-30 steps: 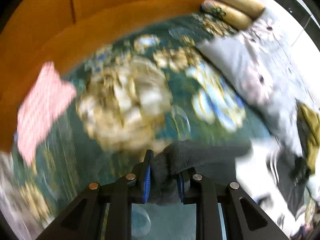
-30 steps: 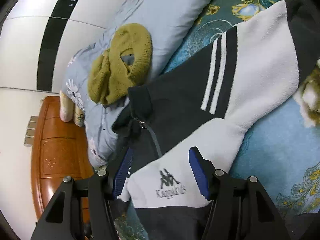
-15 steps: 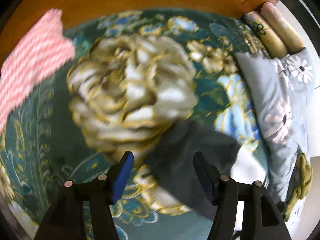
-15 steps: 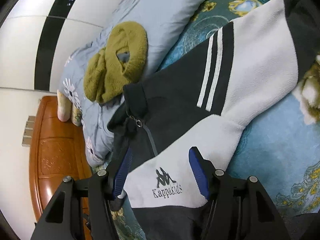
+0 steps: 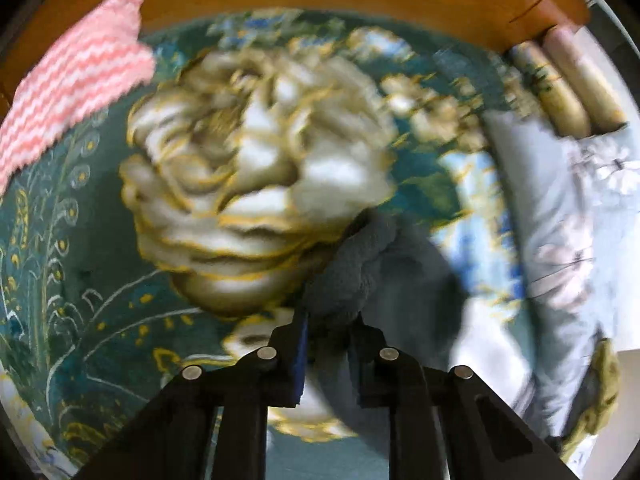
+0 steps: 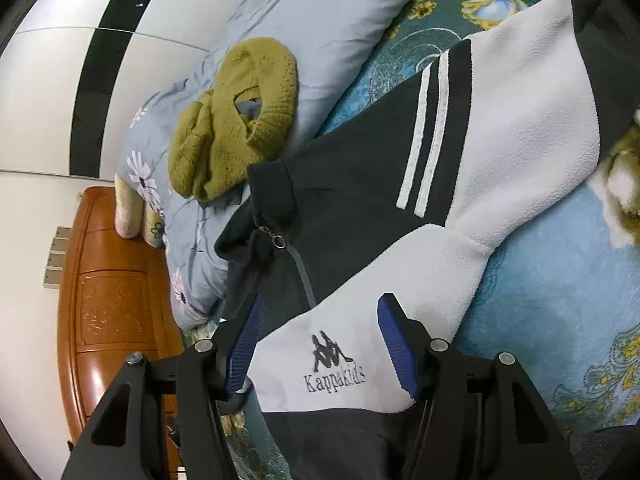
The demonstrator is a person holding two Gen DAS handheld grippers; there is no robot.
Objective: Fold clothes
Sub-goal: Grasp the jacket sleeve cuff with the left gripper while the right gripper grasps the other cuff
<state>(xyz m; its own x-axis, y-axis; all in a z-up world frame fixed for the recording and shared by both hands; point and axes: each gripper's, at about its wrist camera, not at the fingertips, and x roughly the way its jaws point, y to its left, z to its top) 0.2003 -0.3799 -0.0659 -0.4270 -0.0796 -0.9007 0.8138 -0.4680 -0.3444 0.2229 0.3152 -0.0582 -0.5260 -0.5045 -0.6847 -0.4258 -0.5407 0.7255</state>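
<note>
The left claw [image 5: 328,344] had just been closing, and its blue pads now pinched a bunched fold of dark fleece, the sleeve end [image 5: 360,264] of the Kappa Kids fleece jacket [image 6: 360,208], so the step in hand looked like gripping a sleeve for the 1st fold. In the right wrist view the right claw [image 6: 320,344] stood about half open, straddling the white chest panel with the logo without pressing on it, holding nothing. The jacket lay spread on the bed's floral bedspread [image 5: 80,264], its collar at 10 o'clock from that claw and its striped sleeve reaching toward 1 o'clock. Further off, at 11 o'clock, an olive knitted garment [image 6: 236,120] rested on the grey floral pillow [image 6: 332,20]. Across the bed, a pink zigzag knit [image 5: 76,84] lay at 10 o'clock from the left claw. Next, probably, the pinched sleeve needed carrying across the jacket's body while the right claw steadied the chest.
</note>
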